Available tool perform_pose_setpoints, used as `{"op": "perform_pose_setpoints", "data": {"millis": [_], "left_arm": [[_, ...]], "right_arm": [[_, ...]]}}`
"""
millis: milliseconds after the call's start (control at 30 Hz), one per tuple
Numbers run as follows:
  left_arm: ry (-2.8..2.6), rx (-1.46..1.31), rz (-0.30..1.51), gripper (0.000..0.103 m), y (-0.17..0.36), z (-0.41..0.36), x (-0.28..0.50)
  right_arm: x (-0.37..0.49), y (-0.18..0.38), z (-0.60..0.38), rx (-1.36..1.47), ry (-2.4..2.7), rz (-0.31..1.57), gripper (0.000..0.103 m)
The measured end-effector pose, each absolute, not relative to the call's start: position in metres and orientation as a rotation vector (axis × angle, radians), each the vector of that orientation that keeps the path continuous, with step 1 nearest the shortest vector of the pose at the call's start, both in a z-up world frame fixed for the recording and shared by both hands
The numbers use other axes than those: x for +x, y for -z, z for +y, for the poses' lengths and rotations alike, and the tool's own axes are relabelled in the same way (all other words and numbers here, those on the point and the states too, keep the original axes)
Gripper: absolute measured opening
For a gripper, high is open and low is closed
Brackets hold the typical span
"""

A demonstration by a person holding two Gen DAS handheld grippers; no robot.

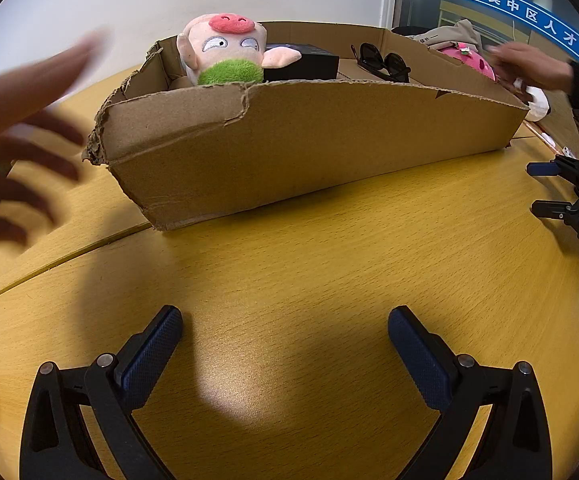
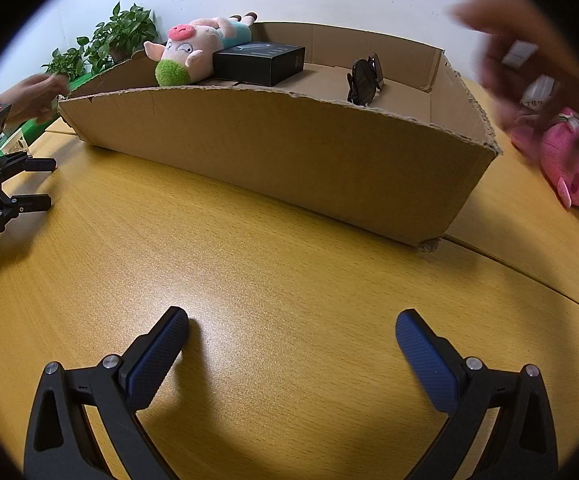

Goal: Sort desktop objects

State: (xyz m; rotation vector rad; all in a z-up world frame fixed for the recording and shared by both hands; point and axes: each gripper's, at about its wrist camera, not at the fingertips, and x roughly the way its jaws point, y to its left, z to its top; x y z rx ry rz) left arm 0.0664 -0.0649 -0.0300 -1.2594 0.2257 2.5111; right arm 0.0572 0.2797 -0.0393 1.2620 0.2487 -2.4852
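A torn cardboard box [image 1: 289, 152] stands on the yellow wooden table [image 1: 289, 280]; it also shows in the right wrist view [image 2: 289, 152]. In it lie a pig plush [image 1: 225, 50] [image 2: 197, 46], a black box [image 1: 309, 62] [image 2: 259, 60] and black sunglasses [image 1: 383, 62] [image 2: 363, 78]. My left gripper [image 1: 285, 330] is open and empty over bare table in front of the box. My right gripper [image 2: 291, 334] is open and empty too. Each gripper shows in the other's view, the right [image 1: 549, 188] and the left [image 2: 41, 182].
A pink plush [image 2: 573, 168] [image 1: 469, 62] lies on the table right of the box. A blurred bare hand [image 1: 17, 136] moves at the box's left, another hand [image 1: 529, 66] at its right. Green plants [image 2: 101, 40] stand behind the box.
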Motion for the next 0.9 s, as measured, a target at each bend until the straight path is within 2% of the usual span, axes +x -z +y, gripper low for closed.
{"op": "perform_pose_setpoints", "data": {"millis": [900], "left_arm": [[-2.5,-1.257,0.229,0.103,0.0322,-0.0731,0.059]], "right_arm": [[0.0532,0.0409,0.2776,1.266,2.49,0.246,0.103]]}}
